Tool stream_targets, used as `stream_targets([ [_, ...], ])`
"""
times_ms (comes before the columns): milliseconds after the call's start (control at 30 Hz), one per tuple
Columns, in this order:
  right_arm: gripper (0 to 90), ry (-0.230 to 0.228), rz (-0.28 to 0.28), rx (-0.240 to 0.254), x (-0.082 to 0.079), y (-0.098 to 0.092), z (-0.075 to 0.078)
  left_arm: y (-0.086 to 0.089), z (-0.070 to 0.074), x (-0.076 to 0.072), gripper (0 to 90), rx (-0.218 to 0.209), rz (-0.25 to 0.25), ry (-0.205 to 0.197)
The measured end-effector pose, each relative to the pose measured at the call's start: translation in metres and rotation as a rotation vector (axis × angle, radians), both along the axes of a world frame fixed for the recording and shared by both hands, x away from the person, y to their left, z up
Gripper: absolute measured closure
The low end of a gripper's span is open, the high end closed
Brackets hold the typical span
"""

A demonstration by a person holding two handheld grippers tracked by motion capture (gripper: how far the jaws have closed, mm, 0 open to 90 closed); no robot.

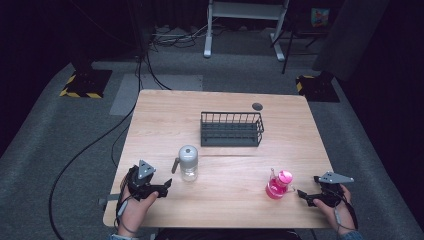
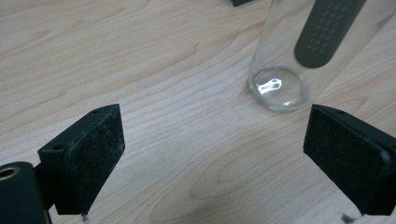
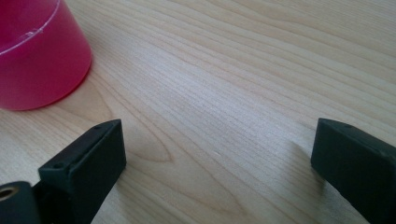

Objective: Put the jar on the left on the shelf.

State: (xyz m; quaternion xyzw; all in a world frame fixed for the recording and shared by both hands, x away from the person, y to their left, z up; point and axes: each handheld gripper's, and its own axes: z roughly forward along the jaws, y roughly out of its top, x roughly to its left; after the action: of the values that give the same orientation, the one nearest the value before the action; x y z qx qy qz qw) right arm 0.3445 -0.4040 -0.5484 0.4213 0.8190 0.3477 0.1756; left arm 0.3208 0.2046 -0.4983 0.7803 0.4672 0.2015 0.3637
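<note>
1. High view: a wooden table carries a dark wire basket at its middle. Nearer the person stand a clear bottle with a grey lid, left of centre, and a pink bottle toward the right. The left gripper sits near the clear bottle, apart from it; the right gripper sits just beside the pink bottle. Both bottles are upright and look tall for their bases, so a sideways nudge could tip either.

2. Left gripper view: the jaws stand wide with only bare wood between them. The clear bottle's base stands just ahead, toward the right jaw. An off-centre approach could let that jaw knock the bottle over.

3. Right gripper view: the jaws stand wide and hold nothing. The pink bottle's base sits ahead, outside the left jaw. Pushing forward without re-aiming would likely shove it.
</note>
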Motion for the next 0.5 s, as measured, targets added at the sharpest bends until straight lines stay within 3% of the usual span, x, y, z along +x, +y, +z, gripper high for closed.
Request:
stream_targets([
  [500, 3.0, 0.0, 0.0, 0.0, 0.0, 0.0, 0.0, -0.008, 0.028, -0.01, 5.7, -0.061, -0.031, -0.093],
])
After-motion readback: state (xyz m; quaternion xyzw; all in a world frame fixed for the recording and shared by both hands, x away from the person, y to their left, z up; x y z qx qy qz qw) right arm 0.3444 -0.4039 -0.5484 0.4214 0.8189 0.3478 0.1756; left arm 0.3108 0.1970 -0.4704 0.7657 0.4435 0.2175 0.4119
